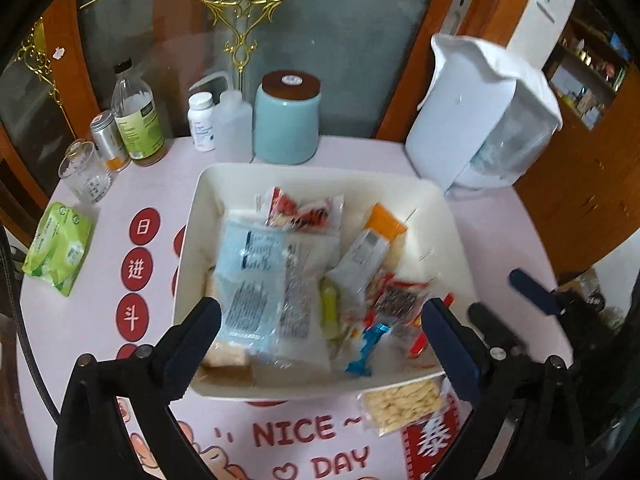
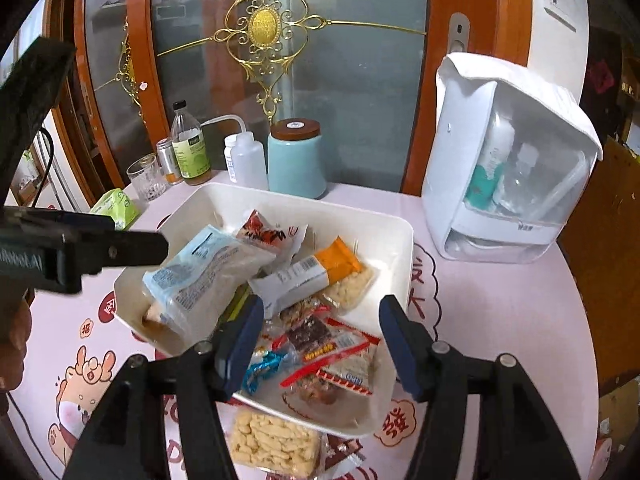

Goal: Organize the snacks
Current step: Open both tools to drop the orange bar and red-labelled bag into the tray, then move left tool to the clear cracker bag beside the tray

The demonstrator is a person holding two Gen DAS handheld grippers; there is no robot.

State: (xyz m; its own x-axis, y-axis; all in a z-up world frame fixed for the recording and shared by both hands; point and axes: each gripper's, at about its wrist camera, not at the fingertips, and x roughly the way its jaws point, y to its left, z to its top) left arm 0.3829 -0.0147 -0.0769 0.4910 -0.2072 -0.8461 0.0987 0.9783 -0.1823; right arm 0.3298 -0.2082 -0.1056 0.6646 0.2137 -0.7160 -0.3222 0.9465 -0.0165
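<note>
Left gripper [image 1: 320, 320] spread wide above the near end of the white tray [image 1: 192, 216], nothing between its jaws. Right gripper [image 2: 320, 316] partly open over the red-striped packets [image 2: 344, 360], gripping nothing. One puffed-snack packet [image 2: 272, 444] lies on the pink table [image 2: 500, 320] against the tray's near rim. Beyond: blue jar [image 2: 296, 160], bottles, white container [image 2: 500, 168].

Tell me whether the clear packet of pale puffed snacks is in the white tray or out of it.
Out. The clear packet of pale puffed snacks lies on the pink tablecloth, against the white tray's near rim, outside its walls.
</note>
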